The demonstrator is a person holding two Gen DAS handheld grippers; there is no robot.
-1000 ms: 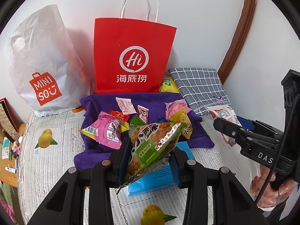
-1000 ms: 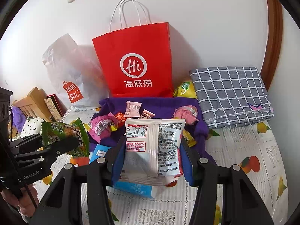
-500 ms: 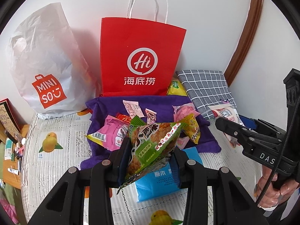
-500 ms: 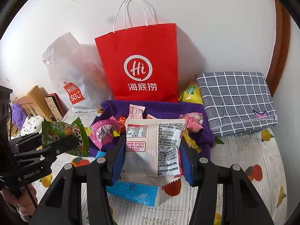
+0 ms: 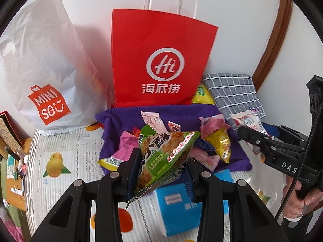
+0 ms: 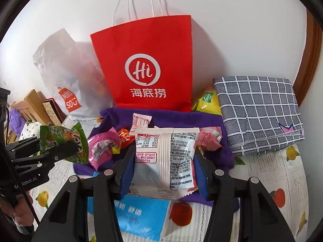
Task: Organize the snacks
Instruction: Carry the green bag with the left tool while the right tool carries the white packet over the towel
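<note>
My left gripper (image 5: 162, 161) is shut on a green snack packet (image 5: 163, 157), held above the near edge of a purple cloth (image 5: 181, 113). That cloth carries several loose snack packets, among them a pink one (image 6: 103, 147) and a yellow one (image 5: 221, 143). My right gripper (image 6: 164, 161) is shut on a white snack packet (image 6: 165, 157) with its printed back facing the camera. A red paper bag (image 6: 149, 64) with white handles stands upright behind the cloth against the wall. In the right wrist view the left gripper (image 6: 58, 149) shows at the left with its green packet (image 6: 62, 139).
A white Miniso plastic bag (image 5: 44, 64) leans left of the red bag. A folded grey checked cloth (image 6: 258, 113) lies at the right, with a yellow packet (image 6: 206, 100) beside it. A blue tissue pack (image 5: 181, 203) lies near the grippers on the fruit-print tablecloth (image 5: 60, 161). Boxes (image 6: 36, 106) crowd the far left.
Both grippers have moved toward the red bag with their packets still held; the bag and the purple cloth now look larger and nearer.
</note>
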